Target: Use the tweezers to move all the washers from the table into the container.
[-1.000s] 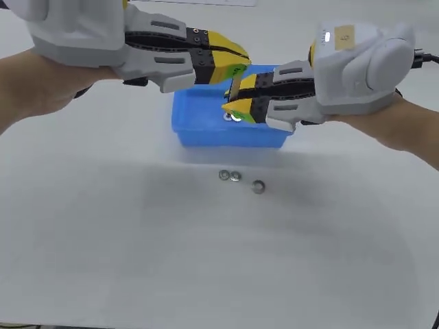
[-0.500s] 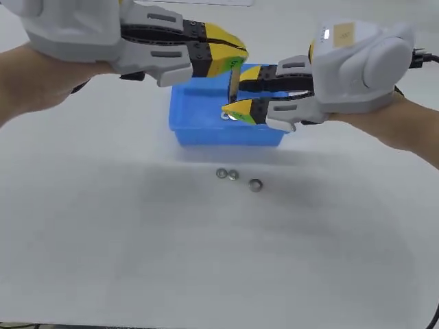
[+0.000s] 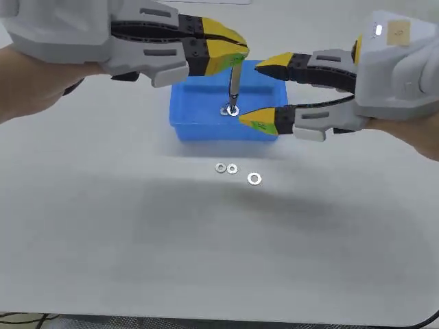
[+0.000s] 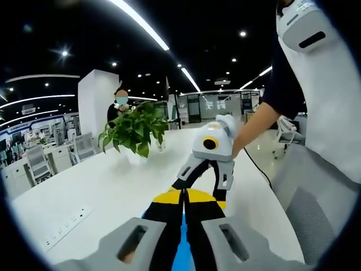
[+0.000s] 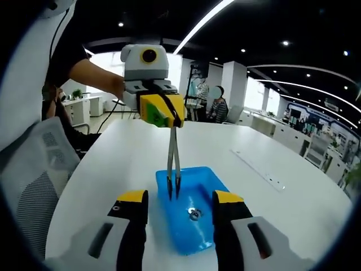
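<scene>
Three washers (image 3: 232, 169) lie in a loose row on the white surface (image 3: 206, 247), just in front of the blue container (image 3: 226, 131) in the head view. The left tool (image 3: 233, 55) is clamped on the tweezers (image 3: 233, 86), which hang upright with their tips down inside the container, by more washers on its floor. The right tool (image 3: 252, 89) gapes wide and grips nothing, with its jaws reaching over the container from the right.

In the left gripper view, its own jaws press together, and the right tool faces them from beyond. A plant (image 4: 135, 127) stands behind.

In the right gripper view, its own jaws stand wide apart. The tweezers' tips hang over the container, near a washer inside.
</scene>
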`<state>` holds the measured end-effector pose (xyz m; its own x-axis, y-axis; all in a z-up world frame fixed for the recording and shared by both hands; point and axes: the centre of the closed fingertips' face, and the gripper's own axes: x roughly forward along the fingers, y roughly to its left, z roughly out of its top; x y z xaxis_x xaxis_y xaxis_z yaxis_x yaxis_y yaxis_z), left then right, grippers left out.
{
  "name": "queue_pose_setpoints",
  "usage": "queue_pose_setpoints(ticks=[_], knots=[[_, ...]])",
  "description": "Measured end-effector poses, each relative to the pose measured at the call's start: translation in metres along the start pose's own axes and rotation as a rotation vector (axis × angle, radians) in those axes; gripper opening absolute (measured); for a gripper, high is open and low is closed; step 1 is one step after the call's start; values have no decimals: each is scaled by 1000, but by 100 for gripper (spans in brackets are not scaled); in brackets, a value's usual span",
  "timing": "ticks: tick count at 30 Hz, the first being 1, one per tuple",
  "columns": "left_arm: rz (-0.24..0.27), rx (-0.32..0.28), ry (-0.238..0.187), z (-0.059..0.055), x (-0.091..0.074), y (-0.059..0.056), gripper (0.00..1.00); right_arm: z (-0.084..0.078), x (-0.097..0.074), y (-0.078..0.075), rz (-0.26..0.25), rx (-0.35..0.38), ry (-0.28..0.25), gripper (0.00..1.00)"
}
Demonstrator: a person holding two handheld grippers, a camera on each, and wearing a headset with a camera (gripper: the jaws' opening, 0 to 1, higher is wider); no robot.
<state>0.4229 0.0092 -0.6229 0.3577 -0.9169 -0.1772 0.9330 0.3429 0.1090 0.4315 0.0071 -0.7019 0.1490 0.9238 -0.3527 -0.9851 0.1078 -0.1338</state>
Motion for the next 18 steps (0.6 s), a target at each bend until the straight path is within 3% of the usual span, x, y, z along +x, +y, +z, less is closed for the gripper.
queue_pose_setpoints(ticks=[4,9,17,18], knots=[[-1,-5,-6,1,2,-10,4,-5,-18,7,-28,-41,21,52],[-13,-11,-18,1,9,-26,4,-8,-41,13,-61,-16,21,68],[-40,-12,-6,-10,23,-45,4,-21,-67,35,-62,39,49,86],[-46,-12,-5,-8,28,-53,4,-23,-68,38,-59,44,53,88]])
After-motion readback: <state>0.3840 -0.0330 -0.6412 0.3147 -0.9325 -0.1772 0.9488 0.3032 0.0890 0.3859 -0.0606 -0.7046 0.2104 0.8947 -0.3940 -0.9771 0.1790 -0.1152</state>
